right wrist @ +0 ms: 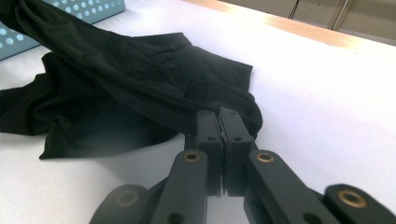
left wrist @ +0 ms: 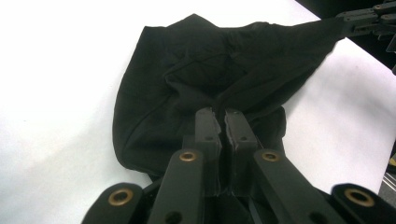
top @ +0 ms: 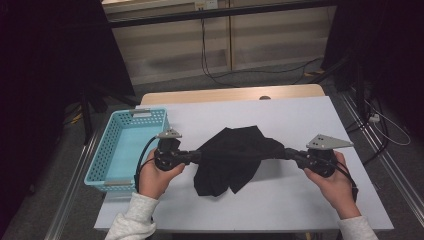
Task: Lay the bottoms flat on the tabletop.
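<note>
hidden: table (top: 300, 200) under black cloth (top: 235, 155) | cut off: basket (right wrist: 84, 9)

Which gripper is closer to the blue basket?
The left one. The left gripper is right beside the blue basket, pinching one end of the black cloth. The right gripper pinches the other end, across the table from the basket.

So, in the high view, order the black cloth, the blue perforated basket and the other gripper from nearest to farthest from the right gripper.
1. Black cloth: held in the right gripper.
2. Left gripper: across the cloth, on its far end.
3. Blue perforated basket: beyond it, at the table's left edge.
</note>
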The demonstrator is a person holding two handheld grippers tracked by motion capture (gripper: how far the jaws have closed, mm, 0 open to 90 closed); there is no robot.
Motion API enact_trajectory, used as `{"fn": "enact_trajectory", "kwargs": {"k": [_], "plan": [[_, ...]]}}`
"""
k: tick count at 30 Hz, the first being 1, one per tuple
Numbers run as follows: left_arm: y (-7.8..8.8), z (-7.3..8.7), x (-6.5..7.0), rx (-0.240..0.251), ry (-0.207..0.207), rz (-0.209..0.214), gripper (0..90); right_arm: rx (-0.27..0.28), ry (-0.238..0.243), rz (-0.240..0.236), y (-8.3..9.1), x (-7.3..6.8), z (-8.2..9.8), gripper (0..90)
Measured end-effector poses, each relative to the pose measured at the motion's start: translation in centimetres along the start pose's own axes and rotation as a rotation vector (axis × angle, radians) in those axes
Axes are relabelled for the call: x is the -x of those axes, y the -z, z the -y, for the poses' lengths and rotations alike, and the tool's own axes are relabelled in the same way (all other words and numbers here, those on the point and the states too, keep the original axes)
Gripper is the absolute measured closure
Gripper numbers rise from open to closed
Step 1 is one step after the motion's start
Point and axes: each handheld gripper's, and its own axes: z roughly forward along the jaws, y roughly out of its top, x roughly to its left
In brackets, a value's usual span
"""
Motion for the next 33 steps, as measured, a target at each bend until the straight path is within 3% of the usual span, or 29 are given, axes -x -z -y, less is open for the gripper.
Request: {"fn": "enact_trajectory", "kwargs": {"k": [12, 22, 29, 30, 33], "plan": [[0.3, -1.2, -0.7, 0.027, 0.008, -0.008, 85.6, 0.009, 0.021, 0.025, 0.0, 0.5, -1.9, 88.5], [-0.4, -0.9, -1.6, 0.008, 0.034, -0.008, 85.6, -0.008, 0.025, 0.017, -0.8, 0.7, -1.8, 88.5], [-0.9, -2.6, -2.9, 0.004, 0.051, -0.003, 85.5, -0.019, 0.031, 0.022, -1.4, 1.6, -2.6, 88.5], [-1.2, -3.3, -3.7, -0.007, 0.067, -0.002, 85.5, -0.028, 0.037, 0.011, -1.8, 2.1, -3.1, 88.5], [-1.6, -4.3, -4.3, -0.014, 0.08, 0.013, 85.5, -0.066, 0.055, 0.01, -3.0, 3.2, -4.4, 88.6]]}}
